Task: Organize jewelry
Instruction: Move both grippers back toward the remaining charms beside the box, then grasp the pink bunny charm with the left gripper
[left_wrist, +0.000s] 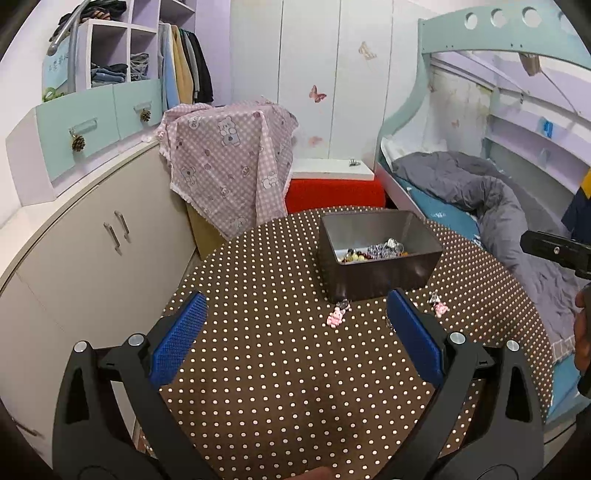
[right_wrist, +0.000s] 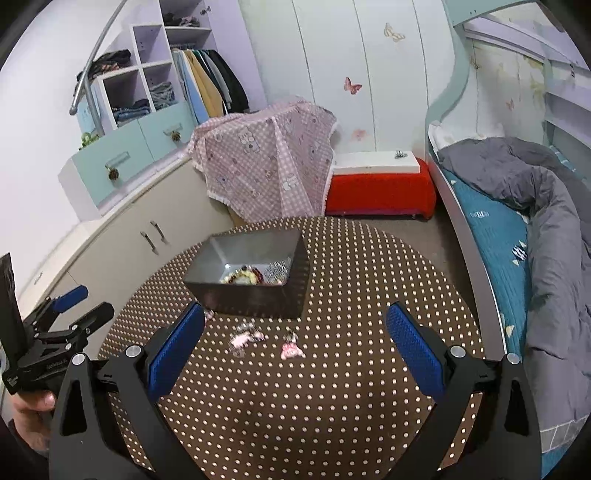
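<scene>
Left gripper (left_wrist: 297, 314) and right gripper (right_wrist: 295, 328), both spread wide with nothing between their blue pads, held above a round dotted table (left_wrist: 280, 387). Ahead of both lies a dark metal box (left_wrist: 376, 254) containing beads and silvery jewelry (left_wrist: 373, 253). Two pink charms (left_wrist: 336, 315) (left_wrist: 439, 308) rest on the cloth just before the box, beyond the fingertips.

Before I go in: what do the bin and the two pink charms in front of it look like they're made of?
The bin looks like metal with a dull brushed finish: grey inner walls show soft reflections. The pink charms look like glossy moulded plastic or resin with small silvery fittings, though they are too small to be sure.
</scene>
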